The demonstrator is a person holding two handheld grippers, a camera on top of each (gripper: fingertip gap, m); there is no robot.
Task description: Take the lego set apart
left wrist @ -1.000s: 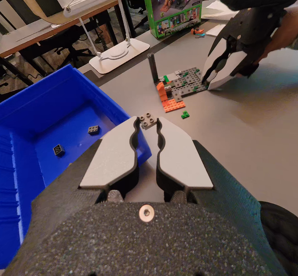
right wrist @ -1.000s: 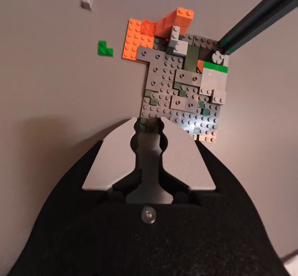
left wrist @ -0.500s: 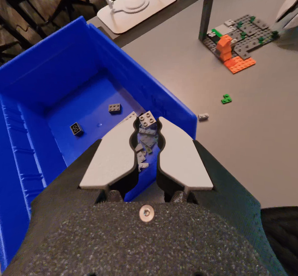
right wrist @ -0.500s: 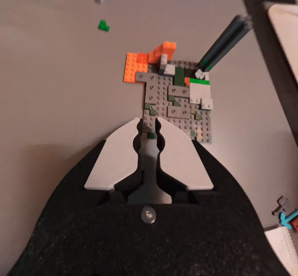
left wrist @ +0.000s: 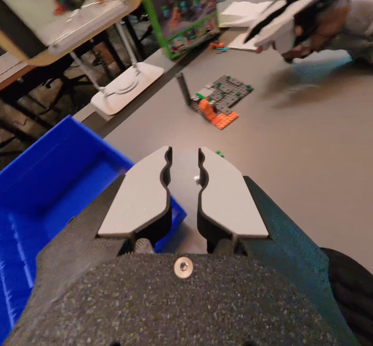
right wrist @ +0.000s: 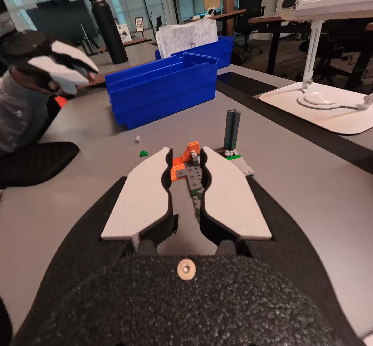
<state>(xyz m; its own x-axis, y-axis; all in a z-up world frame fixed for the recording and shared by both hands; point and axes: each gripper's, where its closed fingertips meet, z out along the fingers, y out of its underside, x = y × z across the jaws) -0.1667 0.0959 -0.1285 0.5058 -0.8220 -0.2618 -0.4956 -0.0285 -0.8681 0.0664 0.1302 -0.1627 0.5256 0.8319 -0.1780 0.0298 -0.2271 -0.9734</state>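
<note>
two grippers: the left gripper (left wrist: 185,150) and the right gripper (right wrist: 186,150), both empty with fingers parted. one lego set (right wrist: 193,171) on one grey table (right wrist: 302,205). two loose pieces at its ten o'clock: one green piece (right wrist: 143,153), one grey piece (right wrist: 137,139). two blue bins (right wrist: 161,92) at twelve o'clock. one white stand base (right wrist: 323,104) at two.

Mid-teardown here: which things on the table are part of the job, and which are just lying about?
Job:
- lego build, grey pillar upright on it
- loose green piece and grey piece
- blue bin
- left tool and right tool, both open and empty

Lying about:
- white stand base
- set box
- black bottle
</note>
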